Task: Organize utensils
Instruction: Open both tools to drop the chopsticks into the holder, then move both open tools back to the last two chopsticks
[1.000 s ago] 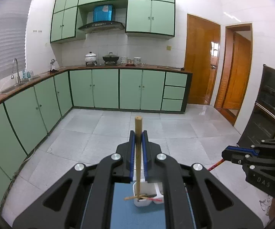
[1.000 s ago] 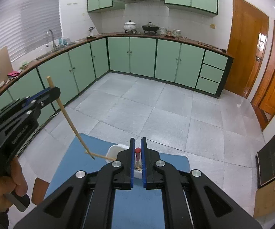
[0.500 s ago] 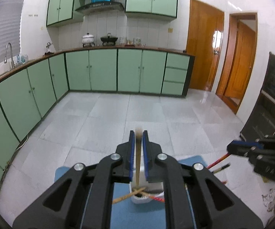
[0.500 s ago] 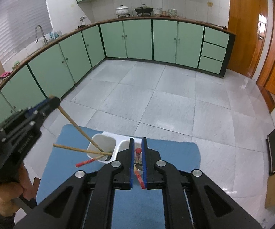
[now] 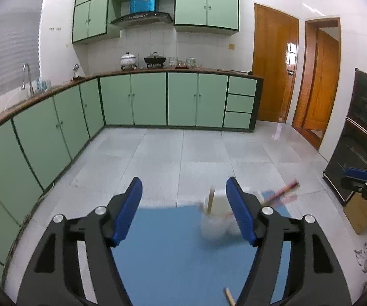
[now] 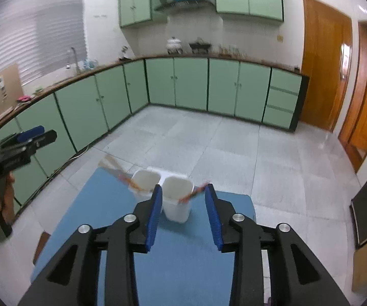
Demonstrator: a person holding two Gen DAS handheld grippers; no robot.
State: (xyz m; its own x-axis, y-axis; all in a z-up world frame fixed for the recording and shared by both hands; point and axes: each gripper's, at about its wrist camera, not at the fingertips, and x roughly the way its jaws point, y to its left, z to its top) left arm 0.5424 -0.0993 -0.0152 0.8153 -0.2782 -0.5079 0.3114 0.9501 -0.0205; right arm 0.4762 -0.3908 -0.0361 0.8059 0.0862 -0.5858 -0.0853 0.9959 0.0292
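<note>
A white two-compartment utensil holder (image 6: 175,196) stands on a blue mat (image 6: 112,204). Wooden chopsticks (image 6: 117,172) lean out of its left compartment and a red chopstick (image 6: 192,195) leans out of its right one. My right gripper (image 6: 183,214) is open and empty just in front of the holder. My left gripper (image 5: 183,209) is open and empty, with the blurred holder (image 5: 215,219) between its fingers and to the right. A wooden stick end (image 5: 229,297) lies on the mat (image 5: 170,255) near the bottom. Each gripper shows at the edge of the other's view.
Green cabinets (image 5: 158,99) line the back and left walls under a counter with pots and a sink. Wooden doors (image 5: 275,63) stand at the right. A black oven cabinet (image 5: 356,137) stands at the far right. The floor is grey tile.
Both grippers have opened and let go of their chopsticks, which now rest in the holder. Both have pulled back and tilted up from it.
</note>
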